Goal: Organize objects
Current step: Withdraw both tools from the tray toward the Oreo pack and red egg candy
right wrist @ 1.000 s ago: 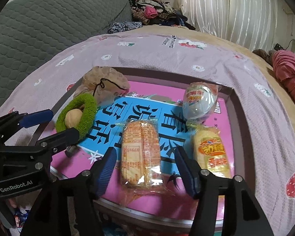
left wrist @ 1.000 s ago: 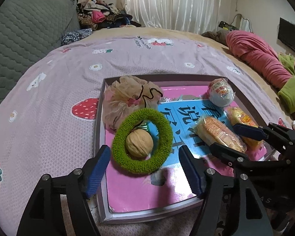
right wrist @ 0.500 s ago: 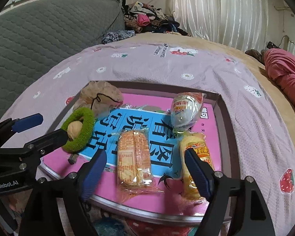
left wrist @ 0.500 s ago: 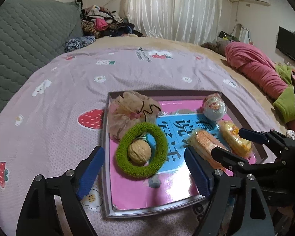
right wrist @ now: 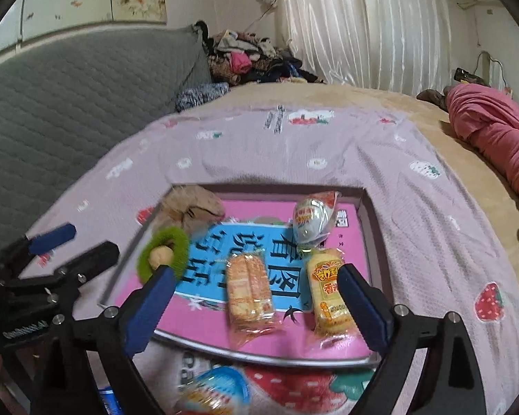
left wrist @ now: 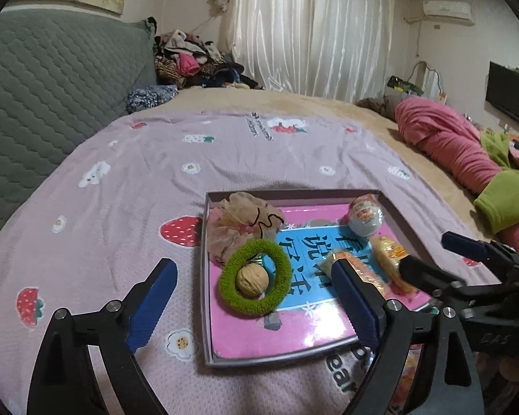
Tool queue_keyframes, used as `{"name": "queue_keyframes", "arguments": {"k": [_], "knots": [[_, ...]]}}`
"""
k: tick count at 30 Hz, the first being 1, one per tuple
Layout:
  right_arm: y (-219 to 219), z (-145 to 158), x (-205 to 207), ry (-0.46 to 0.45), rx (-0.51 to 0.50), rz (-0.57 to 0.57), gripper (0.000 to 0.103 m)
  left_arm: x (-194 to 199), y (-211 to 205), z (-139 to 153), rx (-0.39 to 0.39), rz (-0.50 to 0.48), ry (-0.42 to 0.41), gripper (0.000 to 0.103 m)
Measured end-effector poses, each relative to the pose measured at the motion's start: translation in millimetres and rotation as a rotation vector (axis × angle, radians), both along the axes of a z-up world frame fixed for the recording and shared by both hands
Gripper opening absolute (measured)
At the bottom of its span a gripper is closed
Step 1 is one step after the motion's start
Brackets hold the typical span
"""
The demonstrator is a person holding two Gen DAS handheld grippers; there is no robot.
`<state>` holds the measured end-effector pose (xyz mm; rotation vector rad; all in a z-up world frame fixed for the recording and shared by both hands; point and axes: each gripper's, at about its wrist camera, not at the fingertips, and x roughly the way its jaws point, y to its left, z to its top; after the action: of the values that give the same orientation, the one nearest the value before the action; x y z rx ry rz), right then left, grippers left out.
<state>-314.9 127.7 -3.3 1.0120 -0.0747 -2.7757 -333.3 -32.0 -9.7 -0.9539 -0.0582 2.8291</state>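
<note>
- On the bed's pink strawberry sheet (left wrist: 225, 159) sits my shallow tray (left wrist: 206, 276), filled and apparently sorted: hair things on its left, snacks on its right.
- Left side — a beige mesh scrunchie (left wrist: 238, 221); touching it, a green fuzzy ring (left wrist: 256, 285) with a walnut (left wrist: 252, 275) lying inside the loop.
- Right side — a round wrapped snack (right wrist: 309, 221) at the far end, a yellow packet (right wrist: 328, 290) and an orange cracker packet (right wrist: 249, 287) side by side nearer me.
- Left tongs (left wrist: 256, 302): spread wide, empty, above the tray's near left edge.
- Right tongs (right wrist: 256, 304): spread wide, empty, above the two packets.
- Progress, by my reckoning: nearly done. One blue-rimmed packet (right wrist: 214, 394) lies off the tray by its near edge, blurred; it may be the last to go in.
- Writing: large dark Chinese characters on the tray's blue panel (right wrist: 259, 252), not legible to me; the yellow packet bears red characters and digits beginning "2025"; my left tongs carry a pale label, unreadable in this blur.
</note>
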Motion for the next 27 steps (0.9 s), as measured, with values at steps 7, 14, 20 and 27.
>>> {"name": "queue_keyframes", "arguments": {"k": [7,14,20,27], "knots": [[1,34,41,0.034,0.009,-0.012,0.102,48,-11,31,0.029,0.032,0.046,0.103],[-7,61,87,0.062,0.054,0.004,0.102,97,-11,41,0.020,0.037,0.019,0.103],[-12,93,129,0.102,0.072,0.019,0.102,139,-17,75,0.032,0.048,0.052,0.103],[-12,119,175,0.139,0.069,0.018,0.102,187,-23,108,0.024,0.064,0.093,0.103]]}}
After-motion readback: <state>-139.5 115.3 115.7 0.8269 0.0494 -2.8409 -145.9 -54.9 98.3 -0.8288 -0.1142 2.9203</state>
